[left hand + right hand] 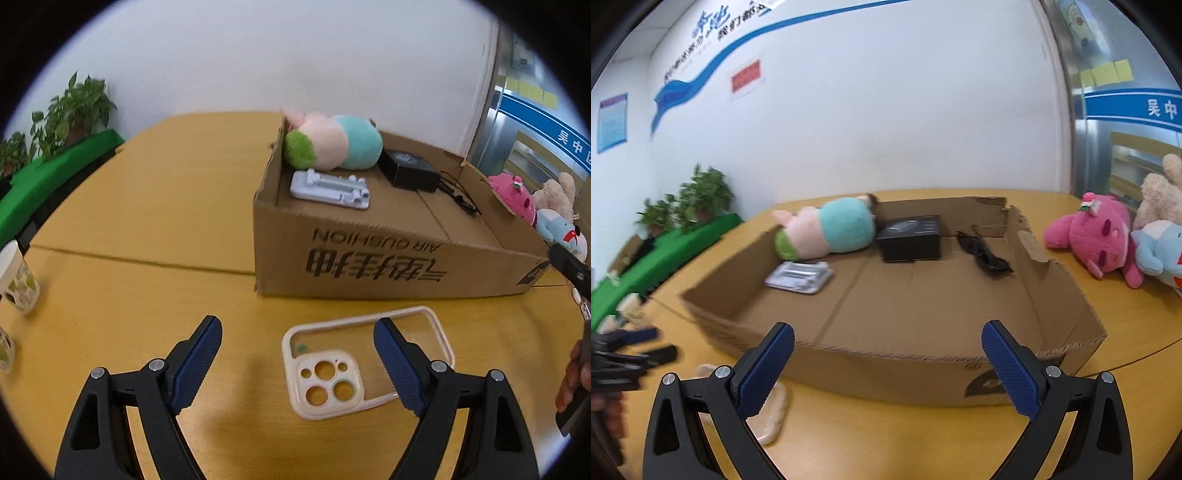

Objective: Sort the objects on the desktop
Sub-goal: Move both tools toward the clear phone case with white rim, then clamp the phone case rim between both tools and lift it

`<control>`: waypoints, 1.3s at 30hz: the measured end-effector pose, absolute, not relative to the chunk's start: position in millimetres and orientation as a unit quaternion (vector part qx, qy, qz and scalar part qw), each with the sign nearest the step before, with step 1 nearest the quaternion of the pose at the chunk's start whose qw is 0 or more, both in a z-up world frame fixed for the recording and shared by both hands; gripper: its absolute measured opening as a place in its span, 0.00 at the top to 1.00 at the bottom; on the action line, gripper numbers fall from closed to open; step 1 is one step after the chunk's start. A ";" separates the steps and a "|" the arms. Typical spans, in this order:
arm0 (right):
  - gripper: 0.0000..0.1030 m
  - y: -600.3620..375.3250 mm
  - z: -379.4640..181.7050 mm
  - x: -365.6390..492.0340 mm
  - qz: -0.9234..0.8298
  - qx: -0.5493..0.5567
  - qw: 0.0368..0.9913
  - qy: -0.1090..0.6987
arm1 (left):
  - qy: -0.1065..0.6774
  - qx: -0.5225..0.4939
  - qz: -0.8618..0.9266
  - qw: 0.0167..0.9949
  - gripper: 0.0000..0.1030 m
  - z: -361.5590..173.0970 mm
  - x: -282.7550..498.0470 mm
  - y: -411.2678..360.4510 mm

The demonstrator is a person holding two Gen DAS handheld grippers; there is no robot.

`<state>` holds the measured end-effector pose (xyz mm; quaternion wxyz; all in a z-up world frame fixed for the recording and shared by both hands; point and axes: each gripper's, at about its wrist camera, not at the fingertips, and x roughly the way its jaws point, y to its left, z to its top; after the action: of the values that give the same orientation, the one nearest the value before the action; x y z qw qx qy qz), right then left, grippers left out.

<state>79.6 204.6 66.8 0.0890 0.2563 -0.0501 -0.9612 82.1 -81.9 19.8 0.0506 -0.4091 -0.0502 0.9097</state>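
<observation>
Hovering over phone case (364, 363), left tongs (297, 363) gape (empty).

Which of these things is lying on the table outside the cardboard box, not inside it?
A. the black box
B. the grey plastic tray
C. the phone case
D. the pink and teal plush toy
C: the phone case lies flat on the yellow table in front of the cardboard box, between the open left gripper's fingers.

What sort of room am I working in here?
Probably an office or meeting room: a big wooden table, printed notices and blue wall graphics, and potted plants along the wall.
</observation>
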 end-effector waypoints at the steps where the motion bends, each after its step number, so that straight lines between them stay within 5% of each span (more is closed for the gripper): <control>1: 0.00 201.1 70.2 87.6 -0.957 0.262 0.110 -0.054 | -0.062 -0.420 0.904 0.054 0.18 14.1 81.2 -84.6; 8: 0.00 158.0 37.6 80.4 -0.875 0.398 0.267 -0.073 | -0.117 -0.471 0.868 0.100 0.19 -12.1 66.4 -82.7; 18: 0.00 106.1 -10.5 39.7 -0.806 0.481 0.340 -0.054 | -0.130 -0.482 0.851 0.165 0.22 -15.2 60.0 -62.0; 32: 0.00 161.8 37.3 95.1 -0.862 0.364 0.333 -0.118 | -0.156 -0.410 0.865 0.243 0.22 29.3 83.2 -35.6; 39: 0.00 179.1 9.4 109.5 -0.869 0.411 0.255 -0.104 | -0.128 -0.444 0.859 0.220 0.22 9.0 84.6 -28.6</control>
<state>109.5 179.1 9.4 0.2551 0.4108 -0.1036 -0.8692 84.6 -28.6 8.9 0.2203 -0.4441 -0.1276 0.8590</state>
